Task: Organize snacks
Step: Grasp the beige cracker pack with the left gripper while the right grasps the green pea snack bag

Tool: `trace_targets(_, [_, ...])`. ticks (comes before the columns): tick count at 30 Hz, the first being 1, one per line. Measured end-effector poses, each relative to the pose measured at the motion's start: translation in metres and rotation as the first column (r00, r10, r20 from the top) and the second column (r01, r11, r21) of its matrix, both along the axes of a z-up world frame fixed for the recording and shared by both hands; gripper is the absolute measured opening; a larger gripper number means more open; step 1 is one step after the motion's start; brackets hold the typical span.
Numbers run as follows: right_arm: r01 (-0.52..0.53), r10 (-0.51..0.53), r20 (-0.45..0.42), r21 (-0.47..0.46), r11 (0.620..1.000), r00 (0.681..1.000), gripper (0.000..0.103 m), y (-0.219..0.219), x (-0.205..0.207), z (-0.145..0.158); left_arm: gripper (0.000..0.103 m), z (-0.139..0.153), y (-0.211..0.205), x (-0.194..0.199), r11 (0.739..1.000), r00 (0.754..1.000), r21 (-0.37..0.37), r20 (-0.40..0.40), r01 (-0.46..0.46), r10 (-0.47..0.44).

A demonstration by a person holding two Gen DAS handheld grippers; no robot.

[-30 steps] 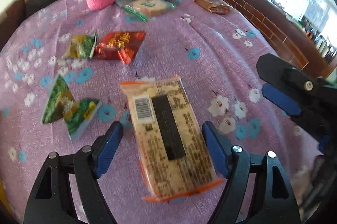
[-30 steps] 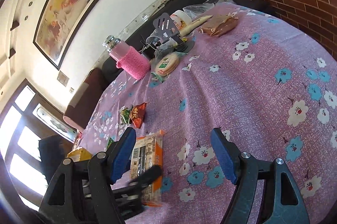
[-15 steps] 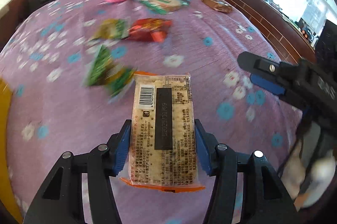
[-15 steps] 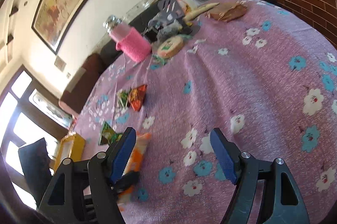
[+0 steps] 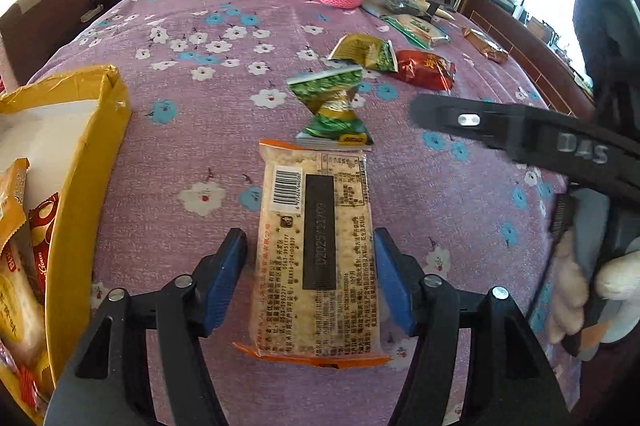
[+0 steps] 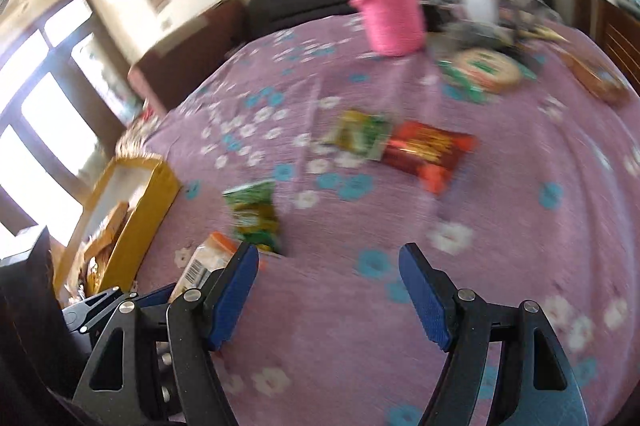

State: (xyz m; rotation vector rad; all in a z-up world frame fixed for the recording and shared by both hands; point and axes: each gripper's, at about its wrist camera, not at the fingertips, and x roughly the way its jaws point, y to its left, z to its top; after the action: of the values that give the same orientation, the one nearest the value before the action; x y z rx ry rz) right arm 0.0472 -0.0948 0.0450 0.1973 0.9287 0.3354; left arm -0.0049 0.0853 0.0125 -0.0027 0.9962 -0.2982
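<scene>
left tool (image 5: 310,280) | jaws just widening, astride cracker pack (image 5: 316,250)

Cracker pack (image 5: 316,254): we read a printed date code, "02025/11/09" or close to it, running lengthwise on its black strip.
Cracker pack, barcode: we see a barcode near its far left corner; the digits under it start with 6 but the rest are too small for us.
Cracker pack, small print: we see rows of Chinese text and what look like phone numbers, which we cannot make out.
Right tool (image 5: 520,142): we read raised letters "D4S" on its black arm.
Red wrapper in the yellow box (image 5: 42,250): we read "Crown" in script.
Right wrist view: too blurred for us to read anything.
</scene>
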Motion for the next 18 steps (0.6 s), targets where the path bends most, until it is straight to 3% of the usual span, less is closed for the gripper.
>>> trace_targets(8, [-0.061,0.059,-0.04,-0.053,0.997,0.997,0.071,0.063,0.036,-0.014,0.072,-0.001,0.003,0.004,0.999,1.0,-0.037,0.012,0.001,0.0])
trace_targets(14, [-0.048,0.044,-0.06,-0.061,0.997,0.997,0.065,0.069,0.043,-0.022,0.073,-0.001,0.004,0.002,0.999,1.0,-0.051,0.029,-0.003,0.004])
trace_targets(18, [-0.039,0.034,-0.051,-0.081,0.996,0.998,0.054,0.067,0.041,-0.022,0.074,-0.002,0.001,0.002,1.0,0.999,-0.025,0.042,-0.003,0.004])
